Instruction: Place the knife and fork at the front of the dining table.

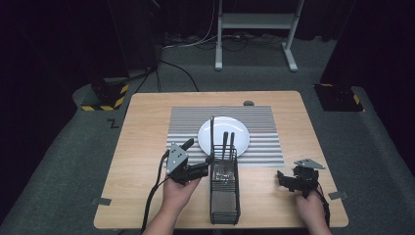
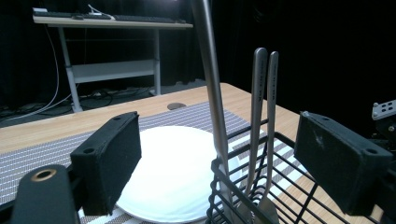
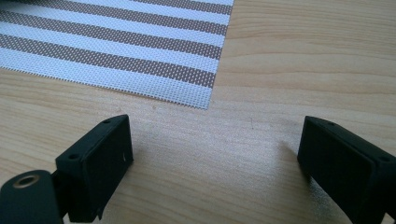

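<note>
Black wire cutlery caddy stands on table at striped placemat's near edge, three steel handles upright inside. Left gripper level with tallest handle, jaws wide, handle between them, nothing gripped; likely lining up a pull toward white plate. Right gripper parked low over bare wood, wide open, empty.

surface: wooden table | on it: striped placemat centre-far | black wire caddy at placemat's near edge | small dark disc just beyond placemat
</note>
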Demonstrator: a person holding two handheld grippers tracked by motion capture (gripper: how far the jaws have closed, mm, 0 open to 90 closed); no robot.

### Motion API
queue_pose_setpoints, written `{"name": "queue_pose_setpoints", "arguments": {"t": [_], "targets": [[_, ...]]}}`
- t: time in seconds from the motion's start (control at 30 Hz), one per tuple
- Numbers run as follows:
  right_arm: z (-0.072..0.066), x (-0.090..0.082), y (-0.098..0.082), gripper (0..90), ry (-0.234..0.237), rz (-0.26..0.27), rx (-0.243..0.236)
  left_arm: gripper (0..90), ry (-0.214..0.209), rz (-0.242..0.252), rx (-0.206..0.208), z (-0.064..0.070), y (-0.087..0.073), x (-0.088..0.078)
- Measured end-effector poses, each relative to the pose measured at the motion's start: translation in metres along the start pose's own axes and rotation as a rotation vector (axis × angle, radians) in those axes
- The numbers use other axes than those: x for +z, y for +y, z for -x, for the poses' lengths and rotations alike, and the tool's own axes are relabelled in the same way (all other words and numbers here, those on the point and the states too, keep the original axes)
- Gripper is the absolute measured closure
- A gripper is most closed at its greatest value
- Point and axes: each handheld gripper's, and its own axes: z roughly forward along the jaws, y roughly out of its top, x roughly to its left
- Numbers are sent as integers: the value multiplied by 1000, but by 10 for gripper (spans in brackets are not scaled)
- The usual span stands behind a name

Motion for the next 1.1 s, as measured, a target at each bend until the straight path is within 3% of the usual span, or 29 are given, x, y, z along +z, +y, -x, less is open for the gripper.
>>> {"name": "queue_pose_setpoints", "arguments": {"t": [0.4,0.6,0.77,1.0,1.1], "targets": [[0,0,0,98,1,1,-1,184,19,-6,-8,0,9,11],[0,0,0,98,1,1,0,267,15,-11,-9,1,11,18],[0,0,0,98,0,0,0,426,57,-32,-2,3,8,26],[0,0,0,99,1,1,-1,567,68,-44,-18,6,4,35],[0,0,0,98,1,1,-2,700,85,-45,-18,9,3,37]]}}
